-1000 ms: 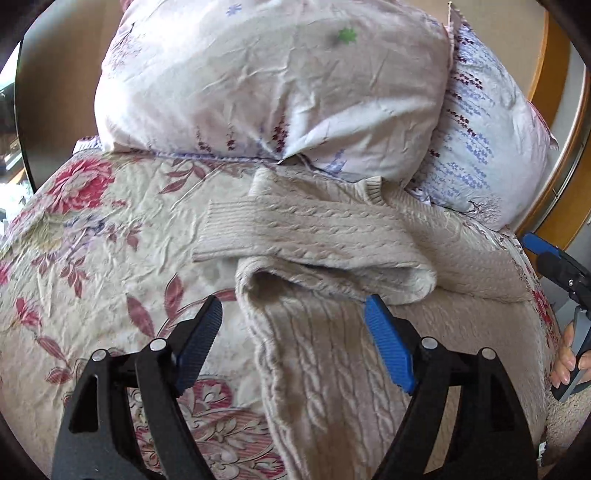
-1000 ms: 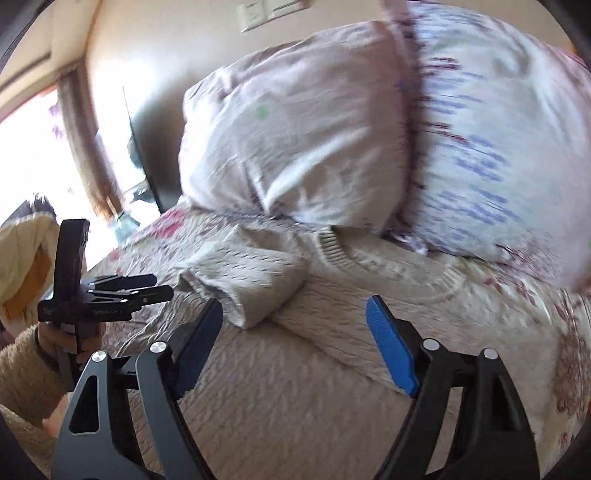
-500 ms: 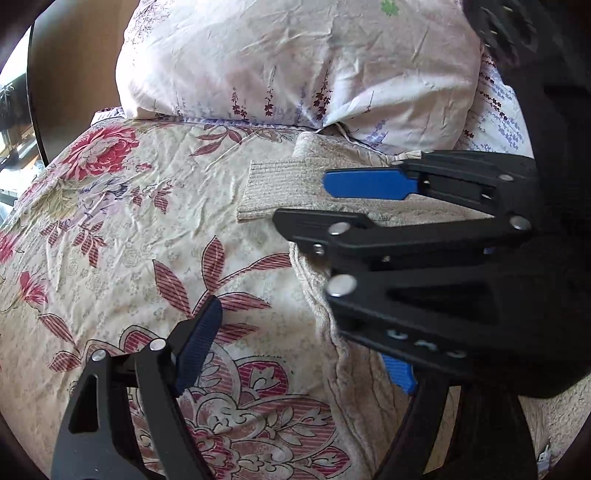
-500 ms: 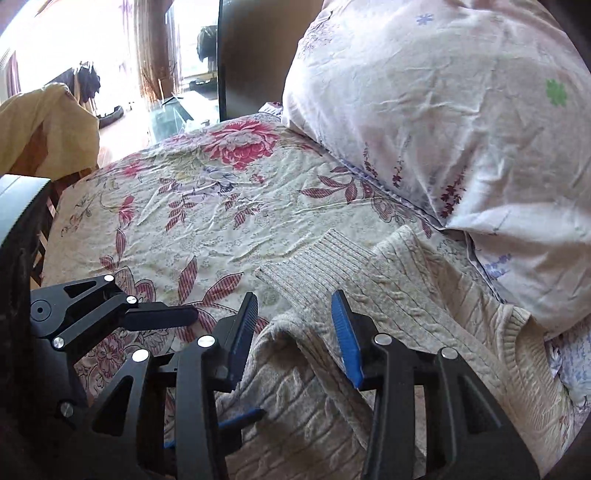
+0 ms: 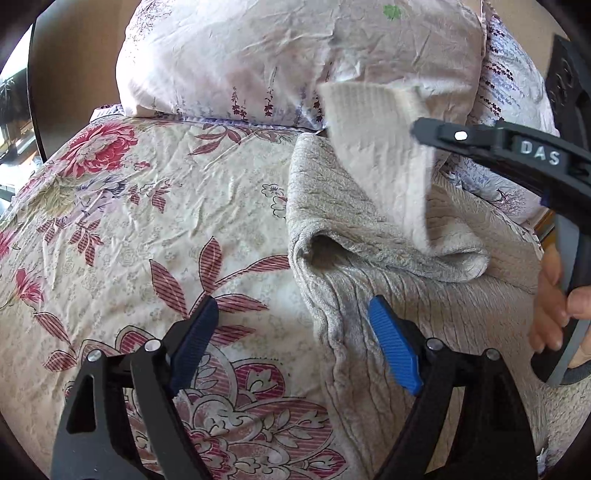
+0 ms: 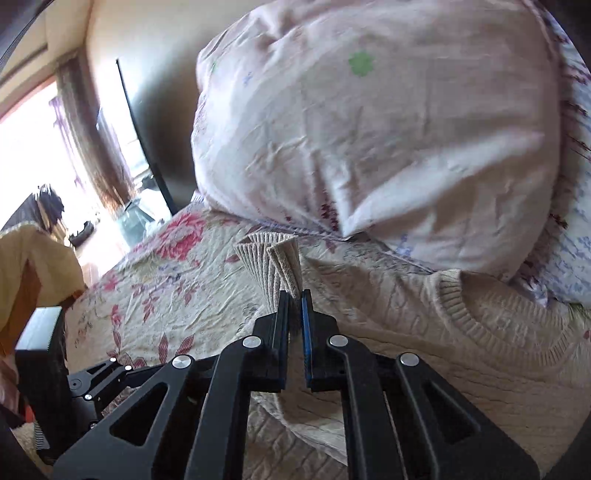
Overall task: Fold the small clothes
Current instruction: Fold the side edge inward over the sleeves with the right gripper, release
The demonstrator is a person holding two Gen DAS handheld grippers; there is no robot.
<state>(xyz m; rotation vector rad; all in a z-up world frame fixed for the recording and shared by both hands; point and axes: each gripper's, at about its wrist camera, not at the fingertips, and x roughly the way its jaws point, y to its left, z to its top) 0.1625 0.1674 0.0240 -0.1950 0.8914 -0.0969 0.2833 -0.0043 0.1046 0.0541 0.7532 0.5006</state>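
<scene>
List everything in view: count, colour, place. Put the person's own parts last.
sweater: one, beige cable-knit, on the bedspread, its ribbed sleeve cuff lifted
bedspread: one, cream with red flowers, under the sweater
pillows: two, pale floral, one with purple print, at the bed's head
yellow cloth: one, far left in the right wrist view
left hand-held gripper: black, blue pads, open, over the sweater's edge
right hand-held gripper: black, shut on the sleeve cuff
hand: one, on the right hand-held gripper's handle

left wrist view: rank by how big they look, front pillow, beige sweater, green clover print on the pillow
1. Front pillow and beige sweater: alike in apparent size, and the sweater lies nearer the camera, so unranked.
2. Green clover print, by far the smallest.
</scene>
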